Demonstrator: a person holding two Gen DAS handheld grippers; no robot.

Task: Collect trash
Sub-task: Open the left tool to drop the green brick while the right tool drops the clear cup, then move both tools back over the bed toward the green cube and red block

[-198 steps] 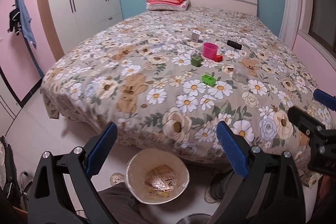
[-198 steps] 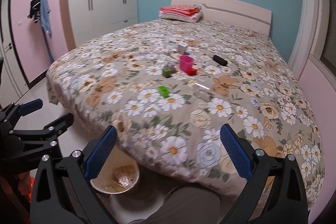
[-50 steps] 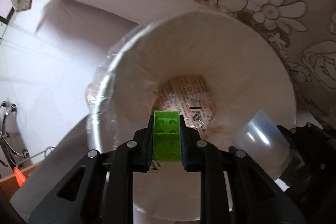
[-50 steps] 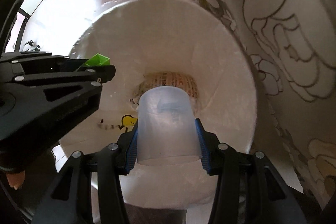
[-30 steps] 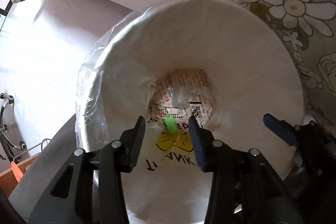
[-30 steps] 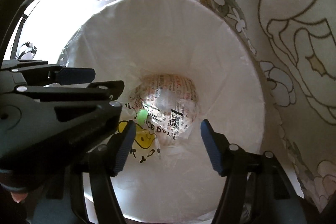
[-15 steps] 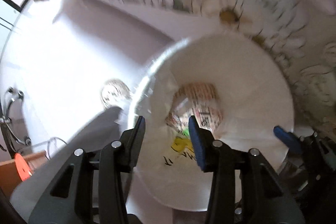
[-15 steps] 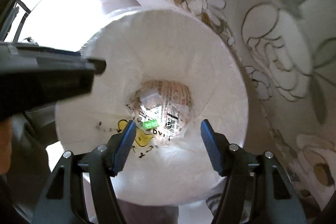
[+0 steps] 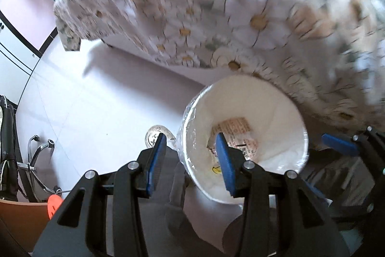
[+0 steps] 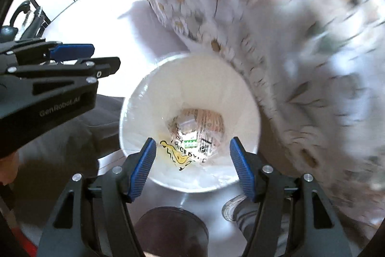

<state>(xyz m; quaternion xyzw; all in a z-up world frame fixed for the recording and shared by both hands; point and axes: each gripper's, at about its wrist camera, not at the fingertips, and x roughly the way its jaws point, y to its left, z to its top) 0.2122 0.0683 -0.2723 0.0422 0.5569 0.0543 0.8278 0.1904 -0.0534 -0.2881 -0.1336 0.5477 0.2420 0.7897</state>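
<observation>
A white trash bin point(image 9: 284, 112) lined with a clear bag stands on the floor beside the bed; it also shows in the right wrist view point(image 10: 192, 78). A green brick point(image 10: 190, 142) lies at its bottom on a printed wrapper point(image 10: 209, 122). My left gripper point(image 9: 191, 160) is open and empty above the bin's left rim. My right gripper point(image 10: 192, 168) is open and empty above the bin's near rim. The left gripper also shows at the left of the right wrist view point(image 10: 72, 57).
The bed with a floral cover point(image 9: 240, 16) overhangs right behind the bin. White floor point(image 9: 96, 100) lies to the left. A chair base point(image 9: 38, 160) stands at far left. A person's grey-trousered leg point(image 10: 72, 143) is beside the bin.
Both grippers have let go: the green brick and the clear cup dropped into the bin. Both grippers have since risen away from the bin, and the view now tilts up toward the bed.
</observation>
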